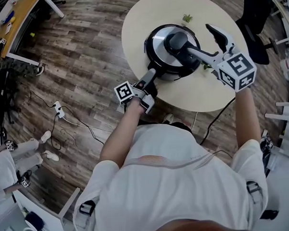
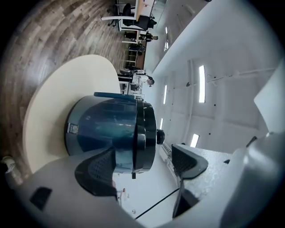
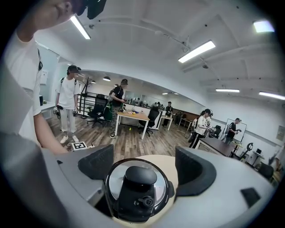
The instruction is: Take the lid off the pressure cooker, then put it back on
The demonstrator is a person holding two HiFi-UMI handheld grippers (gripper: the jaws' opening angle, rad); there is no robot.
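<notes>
Left gripper is nearest the body, at the near edge of the round table. Its jaws are spread wide with nothing in them. The pressure cooker sits just ahead of that gap, can't tell if they're touching. The lid is on the pot. Right gripper hangs over the lid, also wide open and gripping nothing. A little green plant sits beyond the cooker.

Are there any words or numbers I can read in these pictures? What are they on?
No words or numbers can be read.
On the cooker: a small label, too small to read.
On the right cube and the left cube: black-and-white square patterns only, no words.
</notes>
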